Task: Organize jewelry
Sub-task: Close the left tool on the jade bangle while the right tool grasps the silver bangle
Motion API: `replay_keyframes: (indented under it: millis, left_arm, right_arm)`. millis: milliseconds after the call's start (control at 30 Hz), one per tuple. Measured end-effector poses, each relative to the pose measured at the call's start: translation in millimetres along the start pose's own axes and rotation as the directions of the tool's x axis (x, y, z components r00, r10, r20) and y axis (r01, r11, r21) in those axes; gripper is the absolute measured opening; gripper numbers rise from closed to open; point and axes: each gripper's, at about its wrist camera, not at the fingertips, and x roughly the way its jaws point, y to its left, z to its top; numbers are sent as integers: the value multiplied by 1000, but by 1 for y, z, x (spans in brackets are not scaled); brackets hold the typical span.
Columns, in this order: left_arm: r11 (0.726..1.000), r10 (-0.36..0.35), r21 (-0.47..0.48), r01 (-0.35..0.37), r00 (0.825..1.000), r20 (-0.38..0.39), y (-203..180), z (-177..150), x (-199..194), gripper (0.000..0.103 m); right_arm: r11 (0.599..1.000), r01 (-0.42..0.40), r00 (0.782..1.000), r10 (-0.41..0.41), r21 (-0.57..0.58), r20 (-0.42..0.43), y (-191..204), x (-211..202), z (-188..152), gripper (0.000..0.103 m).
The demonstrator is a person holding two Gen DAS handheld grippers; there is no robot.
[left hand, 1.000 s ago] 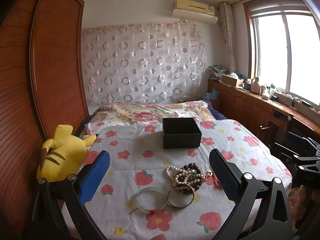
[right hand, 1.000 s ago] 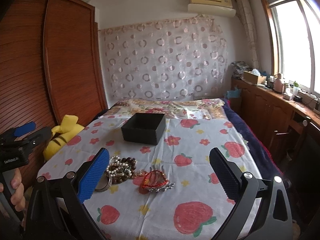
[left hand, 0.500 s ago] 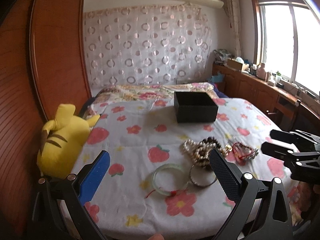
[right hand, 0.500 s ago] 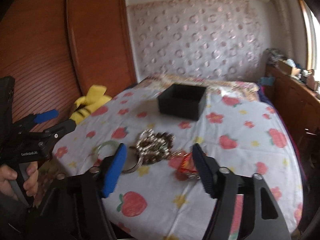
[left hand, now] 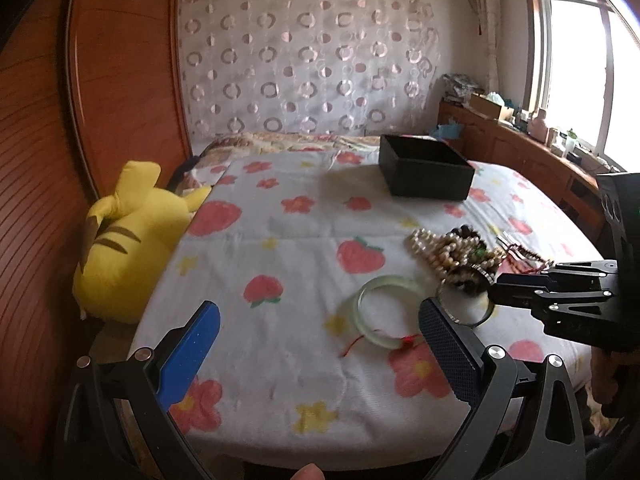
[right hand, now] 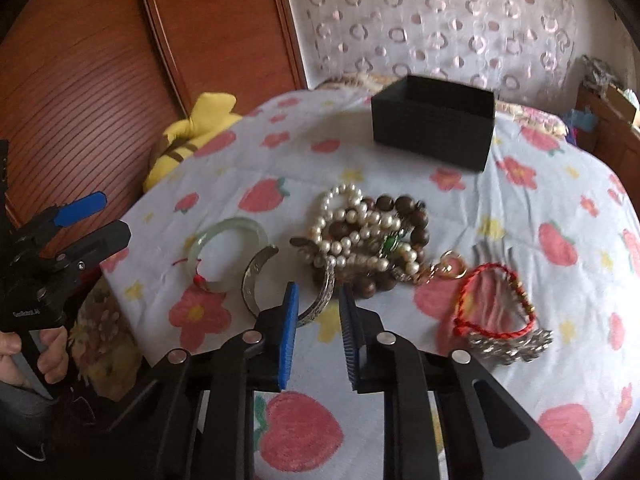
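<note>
A pile of pearl and brown bead strands (right hand: 368, 240) lies on the strawberry-print bed cover, with a pale green jade bangle (right hand: 228, 254) to its left, a silver cuff bangle (right hand: 320, 296) in front, and a red cord bracelet (right hand: 496, 300) to the right. An open black box (right hand: 432, 128) stands behind them. My right gripper (right hand: 318, 304) has its jaws narrowed, a small gap left, around the silver cuff's near rim. My left gripper (left hand: 320, 336) is wide open and empty, just in front of the jade bangle (left hand: 384, 312). The box (left hand: 424, 172) stands far behind.
A yellow plush toy (left hand: 128, 240) lies at the bed's left edge against the wooden wardrobe (left hand: 80, 120). A wooden counter with clutter (left hand: 520, 136) runs under the window on the right. The bed cover (left hand: 280, 264) ends just in front of my grippers.
My right gripper has dropped toward the jewelry and its jaws have narrowed from wide open around the silver cuff. My left gripper has moved in closer to the jade bangle and stays open.
</note>
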Motion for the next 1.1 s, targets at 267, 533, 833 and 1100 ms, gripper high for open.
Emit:
replay_keyframes:
  millis: [267, 533, 833, 1100]
  left_arm:
    - [1000, -16, -28, 15, 999, -44, 9, -10, 16, 96]
    - [996, -85, -32, 83, 994, -73, 5, -11, 30, 96]
    - [981, -194, -27, 192, 971, -141, -6, -5, 55, 38]
    - [981, -187, 4, 192, 964, -189, -15, 4, 77, 22]
  right_arm:
    - [999, 43, 998, -43, -7, -36, 3, 17, 6, 12]
    - [998, 35, 999, -35, -49, 5, 4, -6, -5, 5]
    - [998, 56, 996, -55, -22, 69, -10, -29, -4, 5]
    - [999, 53, 995, -52, -5, 86, -14, -33, -5, 5]
